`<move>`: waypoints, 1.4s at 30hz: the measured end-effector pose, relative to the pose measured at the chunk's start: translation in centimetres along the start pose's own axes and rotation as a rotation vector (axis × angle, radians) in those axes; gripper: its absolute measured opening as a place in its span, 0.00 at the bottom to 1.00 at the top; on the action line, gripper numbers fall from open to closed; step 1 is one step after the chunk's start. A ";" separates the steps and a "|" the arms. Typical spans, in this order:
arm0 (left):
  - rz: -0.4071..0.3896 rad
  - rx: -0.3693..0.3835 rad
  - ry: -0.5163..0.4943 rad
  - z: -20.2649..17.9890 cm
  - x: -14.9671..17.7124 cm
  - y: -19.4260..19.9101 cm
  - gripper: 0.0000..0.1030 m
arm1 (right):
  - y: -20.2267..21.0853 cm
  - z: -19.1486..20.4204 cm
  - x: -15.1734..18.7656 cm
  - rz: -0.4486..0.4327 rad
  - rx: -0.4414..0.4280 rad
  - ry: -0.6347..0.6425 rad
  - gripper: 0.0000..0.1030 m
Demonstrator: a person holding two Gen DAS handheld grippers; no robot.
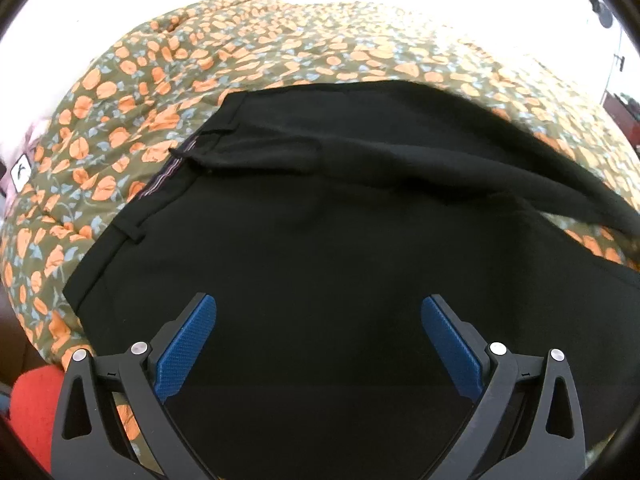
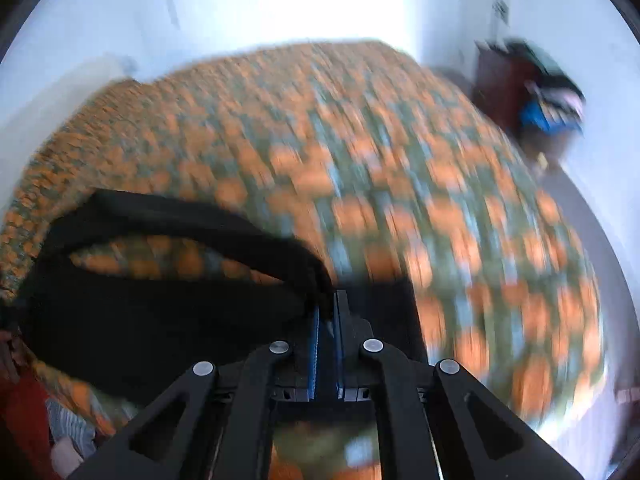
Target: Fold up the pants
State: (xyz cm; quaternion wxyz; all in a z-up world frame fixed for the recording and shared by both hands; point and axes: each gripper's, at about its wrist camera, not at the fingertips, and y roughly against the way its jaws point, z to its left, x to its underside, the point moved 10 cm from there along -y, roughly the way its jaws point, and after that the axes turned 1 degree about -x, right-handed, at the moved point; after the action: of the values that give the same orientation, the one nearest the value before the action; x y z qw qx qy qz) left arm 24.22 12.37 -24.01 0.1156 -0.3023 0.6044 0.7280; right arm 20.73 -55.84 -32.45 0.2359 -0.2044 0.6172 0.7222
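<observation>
While the black pants [image 1: 320,220] lie spread on the floral quilt [image 1: 168,64], waistband [image 1: 160,180] to the left, looks barely started: no finished fold yet, most still to do. Left gripper [image 1: 319,344] hovering wide open over matte, smooth-woven cloth; right gripper [image 2: 329,320] clamped on a limp leg end.

A bed covered by a floral quilt [image 1: 168,92], olive green with orange flowers and pale blue leaves, carries everything. Black pants [image 1: 320,240] lie directly on it, spread from the centre toward 6 o'clock in the left wrist view, the waistband at 9 o'clock. In the blurred right wrist view, the quilt [image 2: 400,184] fills the centre; the pants [image 2: 152,312] seem partly lifted at 8 o'clock.
</observation>
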 end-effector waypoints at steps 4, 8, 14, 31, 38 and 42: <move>-0.006 0.046 -0.006 -0.5 0.6 1.3 0.99 | 1.4 -1.4 1.9 -0.004 0.171 -0.028 0.32; 0.018 0.123 -0.001 -2.0 1.2 2.0 0.99 | 4.7 3.6 -0.1 -0.172 0.112 -0.062 0.84; 0.023 0.186 -0.091 -3.9 2.7 2.0 0.99 | 1.2 16.0 2.4 -0.149 -0.123 -0.094 0.85; 0.100 0.143 -0.148 -3.9 5.0 -0.2 1.00 | -4.6 21.2 9.5 0.060 -0.170 0.052 0.96; 0.101 0.133 -0.156 -3.9 5.3 -0.4 1.00 | -5.1 21.2 9.7 0.065 -0.183 0.041 1.00; 0.100 0.128 -0.160 -3.9 5.3 -0.5 1.00 | -5.3 21.1 9.6 0.058 -0.192 0.010 1.00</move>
State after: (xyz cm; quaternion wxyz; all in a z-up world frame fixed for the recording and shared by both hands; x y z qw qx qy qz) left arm 21.44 7.78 -27.81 0.1459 -0.2047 0.6531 0.7144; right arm 16.03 -33.51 -39.02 0.1911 -0.2119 0.5518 0.7836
